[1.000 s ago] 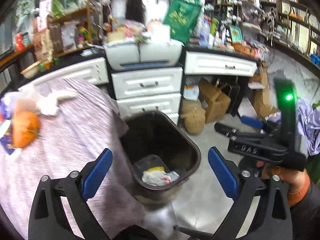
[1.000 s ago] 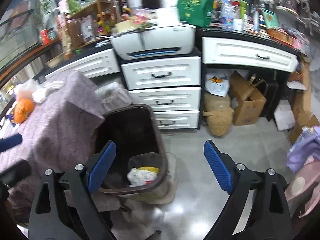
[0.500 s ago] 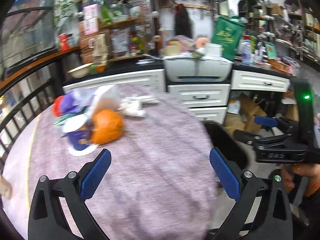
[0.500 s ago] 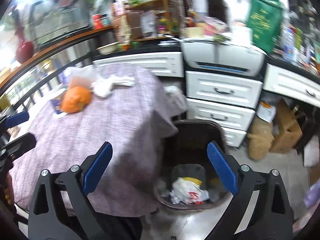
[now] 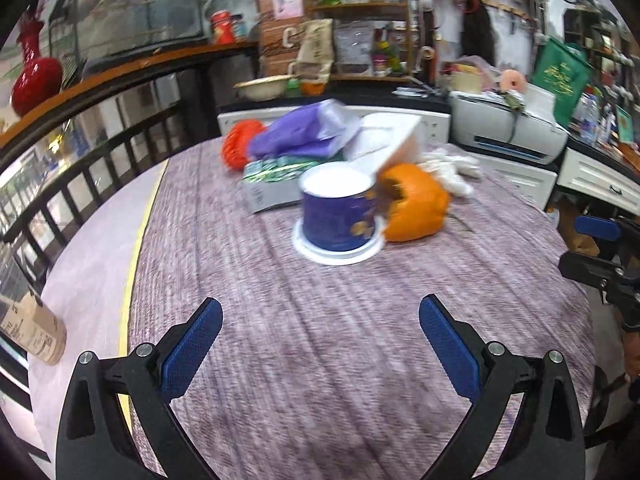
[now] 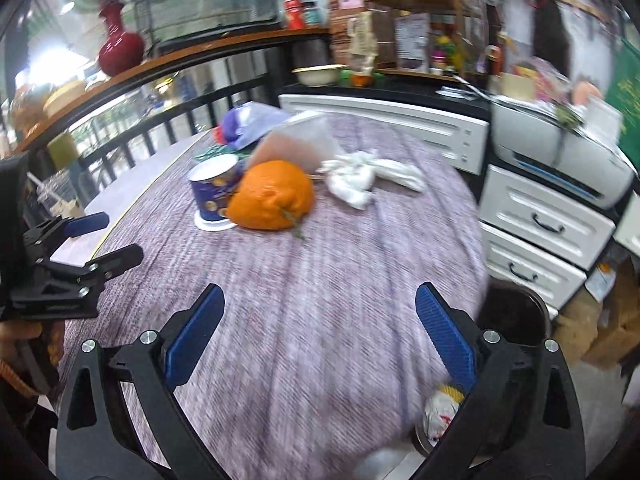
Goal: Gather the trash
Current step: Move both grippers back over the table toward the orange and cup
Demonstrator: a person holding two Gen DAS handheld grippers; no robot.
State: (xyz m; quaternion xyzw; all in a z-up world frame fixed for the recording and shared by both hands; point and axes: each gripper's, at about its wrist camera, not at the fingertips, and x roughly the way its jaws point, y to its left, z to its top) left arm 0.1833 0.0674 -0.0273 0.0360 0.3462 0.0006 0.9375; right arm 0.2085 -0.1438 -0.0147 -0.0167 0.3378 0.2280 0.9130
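- The left claw (image 5: pixel 320 340) hovers over the near part of the counter (image 5: pixel 360 360), which wears a mauve woven cloth; its blue pads (image 5: pixel 192 344) stand wide apart with nothing between them.
- The right claw (image 6: pixel 318 336) hangs over the same counter nearer its right edge, its pads likewise spread and holding nothing.
- The trash sits in a cluster at the far side of the counter, well apart from both claws.
- In front stands a blue paper cup (image 5: pixel 338 212), upside down on its white lid, touching an orange peel (image 5: pixel 416 204) on its right.
- Behind the cup lie a green-printed box (image 5: pixel 276 184), a crumpled purple bag (image 5: pixel 304 132) and an orange net (image 5: pixel 238 148).
- A clear plastic bag (image 6: pixel 300 144) leans over the peel.
- A crumpled white tissue (image 6: pixel 360 178) lies just right of the peel.
- A dark bin (image 6: pixel 516 316) stands on the floor by the counter's right edge, below white drawers (image 6: pixel 548 220); a white wrapper (image 6: pixel 438 416) lies inside it.
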